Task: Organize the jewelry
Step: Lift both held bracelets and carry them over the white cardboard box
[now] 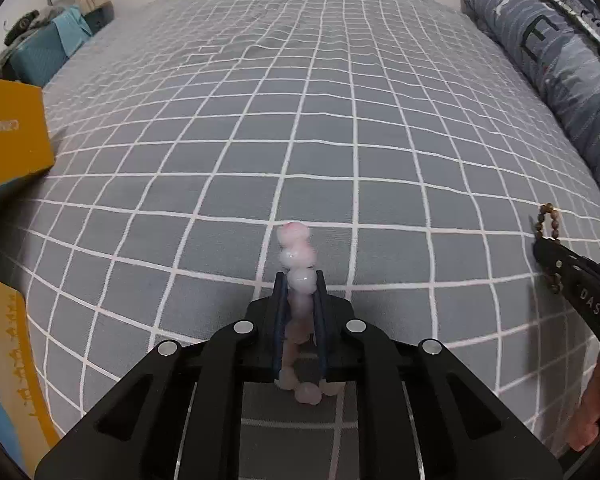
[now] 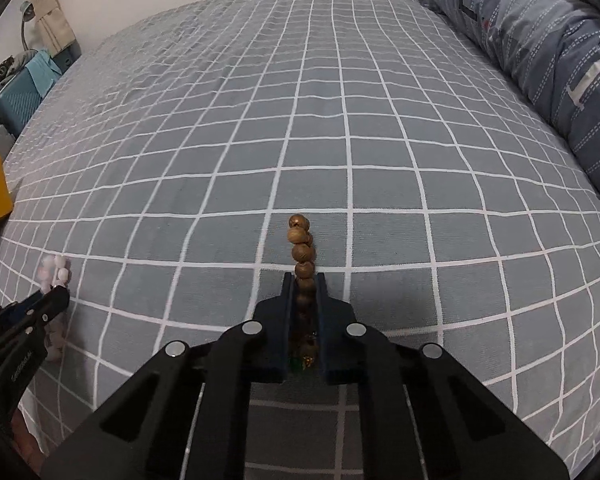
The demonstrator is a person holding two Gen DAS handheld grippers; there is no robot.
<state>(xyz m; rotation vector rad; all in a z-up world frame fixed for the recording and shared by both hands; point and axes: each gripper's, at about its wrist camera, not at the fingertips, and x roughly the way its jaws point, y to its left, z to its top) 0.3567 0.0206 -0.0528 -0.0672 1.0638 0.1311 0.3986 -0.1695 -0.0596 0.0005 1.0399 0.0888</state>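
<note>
Both grippers clamped on bead bracelets, low over the checked bedsheet (image 1: 340, 128).

Left gripper (image 1: 300, 280) pinches the pink bracelet (image 1: 298, 258); right gripper (image 2: 303, 280) pinches the brown bracelet (image 2: 302, 252); beads stick out past the tips. Advice: lift straight and slowly, keep the squeeze steady so round beads don't slip, carry toward the yellow box (image 1: 8, 136) at left.

glossy pink beads (image 1: 300, 280), matt wood beads (image 2: 303, 254), cloth sheet (image 1: 300, 120)
</note>
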